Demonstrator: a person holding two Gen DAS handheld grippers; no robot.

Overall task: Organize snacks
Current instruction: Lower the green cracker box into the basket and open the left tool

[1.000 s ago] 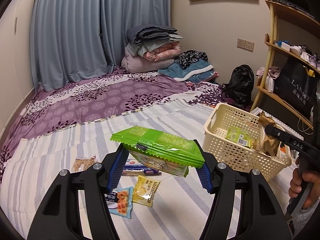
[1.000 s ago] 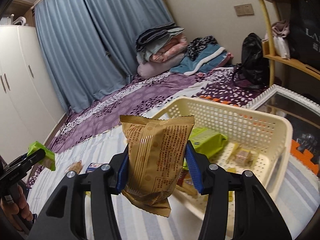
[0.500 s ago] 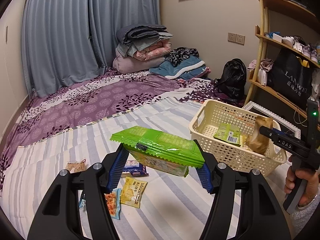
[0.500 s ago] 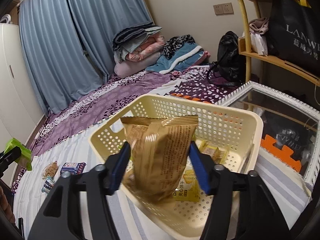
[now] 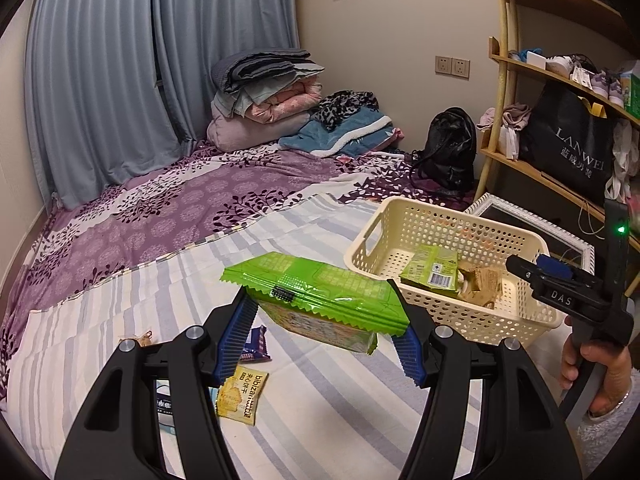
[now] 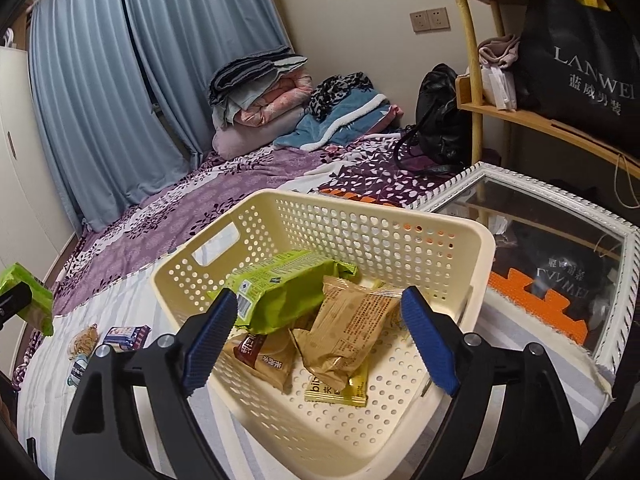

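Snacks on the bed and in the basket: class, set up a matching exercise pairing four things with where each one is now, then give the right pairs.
Things:
1. Green pack
2. Brown pack
3. Yellow biscuit packet
4. Black backpack

Places:
A. Loose on the striped sheet
B. Clamped in the left claw
C. Against the wall beside the shelf
D. Lying in the basket, under the open right claw

Pairs: 1-B, 2-D, 3-A, 4-C
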